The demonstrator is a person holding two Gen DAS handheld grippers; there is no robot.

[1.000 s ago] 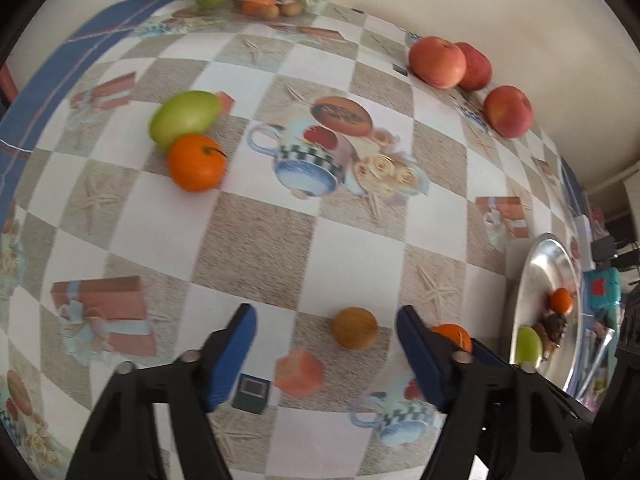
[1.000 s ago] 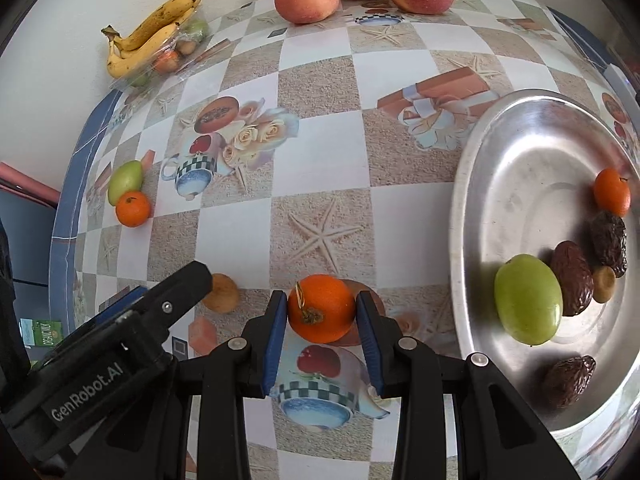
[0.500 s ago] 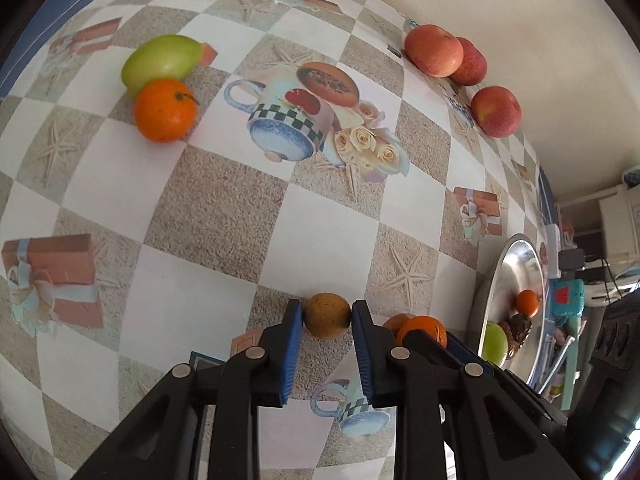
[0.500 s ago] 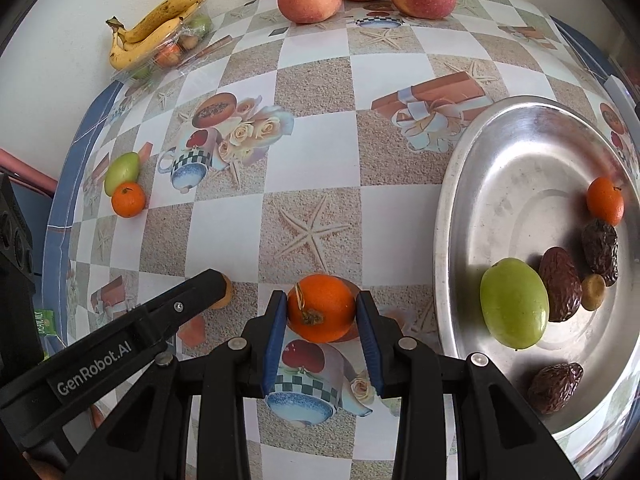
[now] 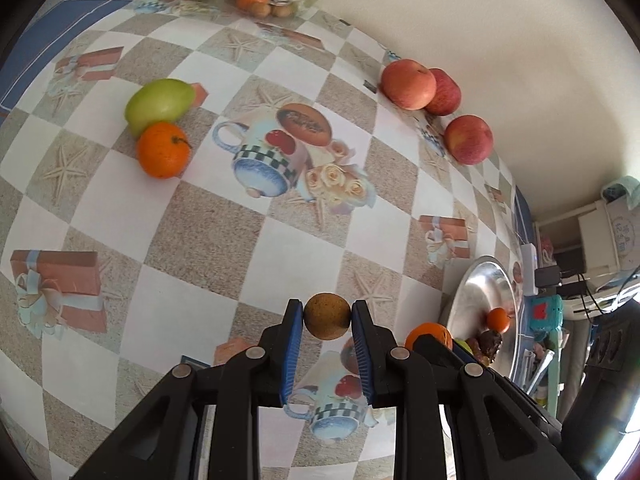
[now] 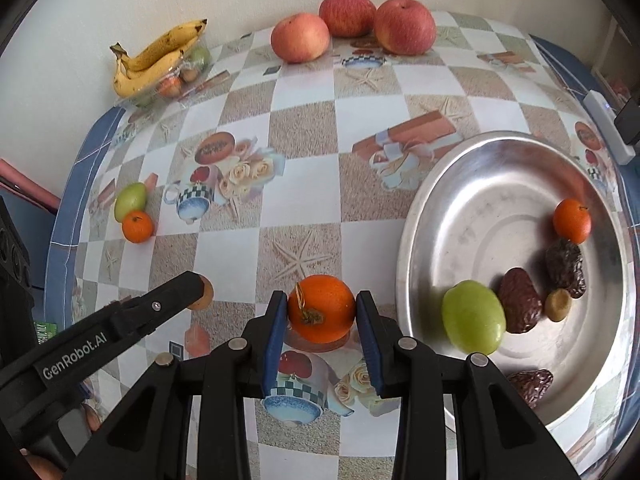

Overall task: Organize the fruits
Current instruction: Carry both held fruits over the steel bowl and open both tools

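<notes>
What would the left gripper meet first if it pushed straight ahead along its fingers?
Probably nothing soon: the left gripper, shut on the small brown fruit, faces bare tablecloth; depth is unclear.

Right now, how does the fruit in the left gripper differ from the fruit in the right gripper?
The small brown fruit in the left gripper is dull tan and plain; the orange in the right gripper is bright orange with a dry stem end showing. The small brown fruit is clearly smaller than the orange. Both are round and clamped between blue pads.
</notes>
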